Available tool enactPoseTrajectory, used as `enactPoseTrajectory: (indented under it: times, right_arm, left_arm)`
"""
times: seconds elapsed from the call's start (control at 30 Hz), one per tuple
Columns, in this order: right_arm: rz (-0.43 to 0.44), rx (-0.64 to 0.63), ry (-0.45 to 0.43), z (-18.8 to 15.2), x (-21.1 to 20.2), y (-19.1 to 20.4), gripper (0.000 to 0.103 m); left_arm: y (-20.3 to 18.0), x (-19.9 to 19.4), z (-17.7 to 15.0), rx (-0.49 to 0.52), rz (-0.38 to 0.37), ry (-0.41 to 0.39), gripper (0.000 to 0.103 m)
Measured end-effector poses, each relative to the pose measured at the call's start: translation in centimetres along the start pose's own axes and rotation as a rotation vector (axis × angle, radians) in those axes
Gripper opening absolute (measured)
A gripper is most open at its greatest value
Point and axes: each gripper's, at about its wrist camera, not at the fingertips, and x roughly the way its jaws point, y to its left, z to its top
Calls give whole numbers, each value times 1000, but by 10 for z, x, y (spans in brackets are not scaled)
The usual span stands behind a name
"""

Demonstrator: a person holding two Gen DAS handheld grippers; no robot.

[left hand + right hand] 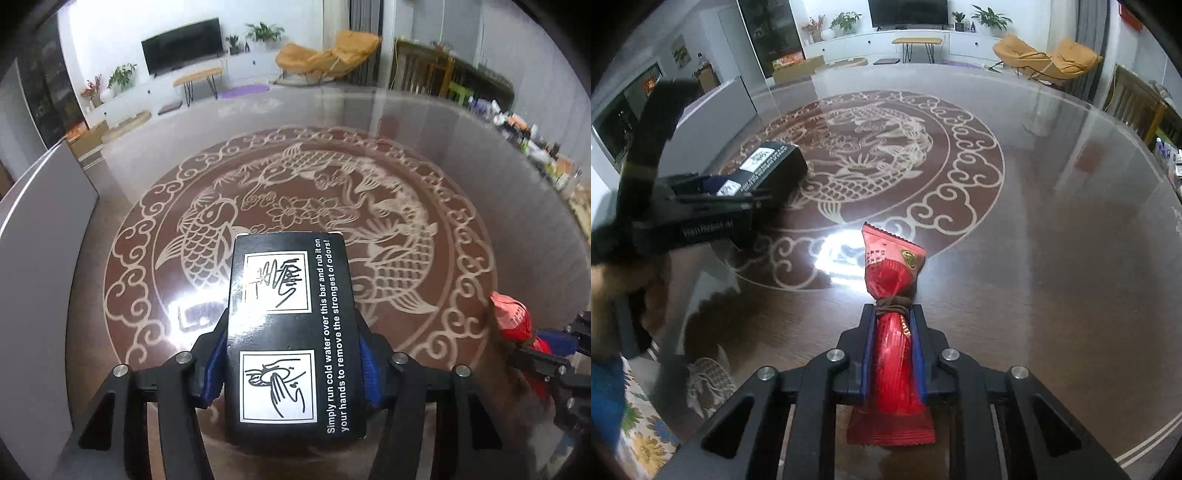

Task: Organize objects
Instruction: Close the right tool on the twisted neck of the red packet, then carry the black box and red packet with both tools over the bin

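Observation:
My left gripper (pixel 291 325) is shut on a black box (pixel 290 325) printed with white hand-washing pictures and text, held over the glass table (pixel 480 155). The box also shows in the right wrist view (pixel 768 164), at the left, in that gripper. My right gripper (pixel 892 314) is shut on a red snack packet (pixel 892 332) tied around its middle with a brown band (pixel 892 303); the packet's crimped top sticks out past the fingertips. The packet shows at the right edge of the left wrist view (pixel 511 317).
The round glass table has a brown centre with a white carp and cloud pattern (pixel 295 206). A grey board (pixel 40 236) stands at the left. Clutter of bottles and packets (pixel 535 144) lies along the far right edge. Flowered fabric (pixel 642 435) is at the lower left.

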Motion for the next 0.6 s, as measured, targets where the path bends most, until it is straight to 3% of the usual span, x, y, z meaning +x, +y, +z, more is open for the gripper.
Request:
enactPoseTrajectory:
  times: [0.17,0.3,0.43,0.6]
  right_arm:
    - [64,-18,-78,20,-37,24,18]
    - [157,-77,-163,58,-72,67,18]
    - [334,-170,-213,109,-88,149,18]
    - [524,-262,-130,141,-65,263,18]
  left_arm:
    - [21,-61,-17,-140,-76,-121,58]
    - [70,-144,-33,-284,-88,-245,58]
    - [136,-206,-52,-386,32,-291,58]
    - [224,-218,-100,-522,277,-143,58]
